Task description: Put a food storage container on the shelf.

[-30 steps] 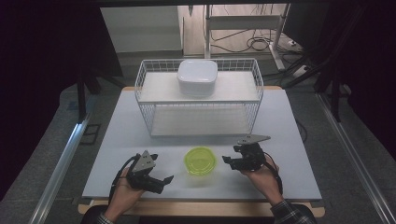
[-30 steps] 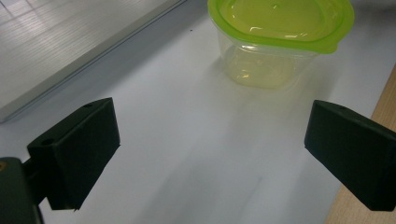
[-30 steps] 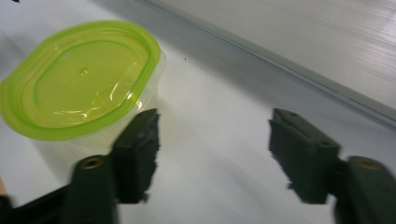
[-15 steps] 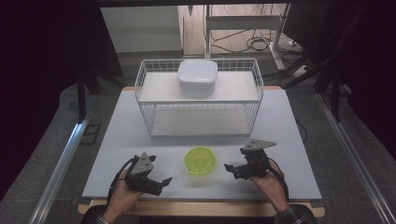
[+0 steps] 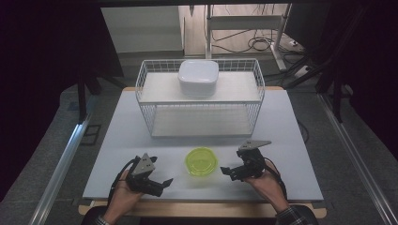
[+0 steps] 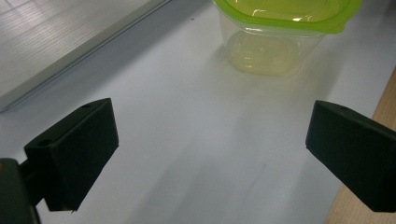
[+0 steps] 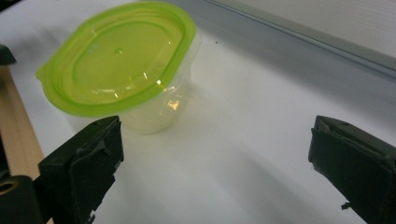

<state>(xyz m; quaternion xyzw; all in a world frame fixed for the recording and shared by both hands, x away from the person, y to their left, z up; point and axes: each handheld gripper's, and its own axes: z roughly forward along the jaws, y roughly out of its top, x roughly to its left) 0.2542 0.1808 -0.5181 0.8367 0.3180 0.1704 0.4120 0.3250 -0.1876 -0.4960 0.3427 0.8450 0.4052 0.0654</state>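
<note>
White table (image 5: 141, 140), lidded green tub (image 5: 202, 161) at lower centre between left gripper (image 5: 162, 183) and right gripper (image 5: 226, 172). Both released, right jaws just widened, nothing between them. Risk: light tub skids or tips if one jaw bumps it first.

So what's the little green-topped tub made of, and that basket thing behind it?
The tub looks like clear, glossy plastic: you see through its wall. Its lid seems translucent green plastic with shiny highlights. The basket looks like thin wire coated white, probably metal, forming an open grid.
</note>
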